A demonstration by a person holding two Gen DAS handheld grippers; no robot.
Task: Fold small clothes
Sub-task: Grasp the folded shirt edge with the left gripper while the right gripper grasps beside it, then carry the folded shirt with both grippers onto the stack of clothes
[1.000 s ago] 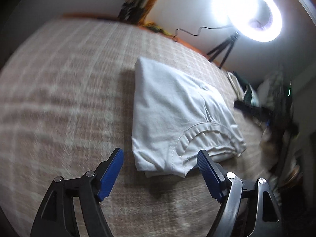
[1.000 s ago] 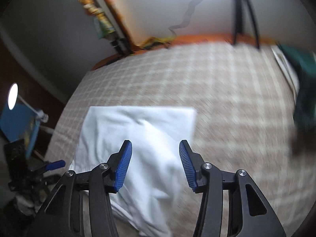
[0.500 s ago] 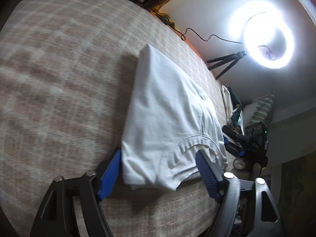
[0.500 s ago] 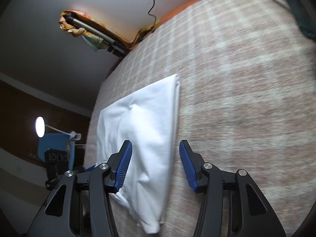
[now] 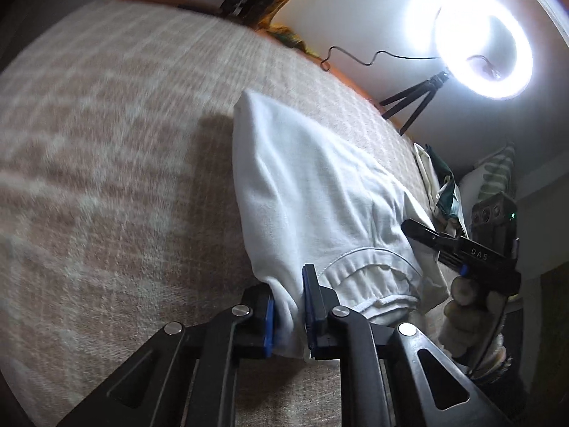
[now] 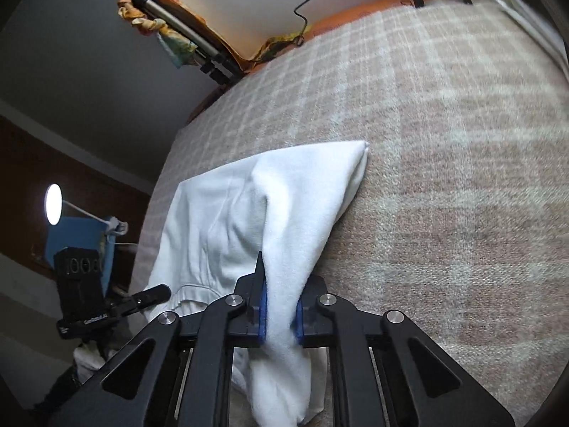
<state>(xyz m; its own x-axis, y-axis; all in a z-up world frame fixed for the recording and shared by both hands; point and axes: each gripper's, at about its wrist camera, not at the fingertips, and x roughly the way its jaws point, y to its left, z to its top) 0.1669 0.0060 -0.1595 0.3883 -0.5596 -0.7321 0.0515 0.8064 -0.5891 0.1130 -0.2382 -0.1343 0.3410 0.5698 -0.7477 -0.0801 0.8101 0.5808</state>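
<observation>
A partly folded white garment lies on a beige checked blanket. My left gripper is shut on its near corner beside the neckline seam. My right gripper is shut on the other near corner of the same white garment, and cloth hangs down between its fingers. The near edge is pulled up off the blanket while the far folded end stays lying on it. Each gripper also shows in the other's view: the right one and the left one.
A lit ring light on a tripod stands past the blanket's far right corner. Folded cloth and pillows lie at the right. A folded tripod and colourful cloth lean at the far wall. A small lamp glows at the left.
Both grippers moved in onto the garment's near edge and closed on it. The near edge has risen off the blanket.
</observation>
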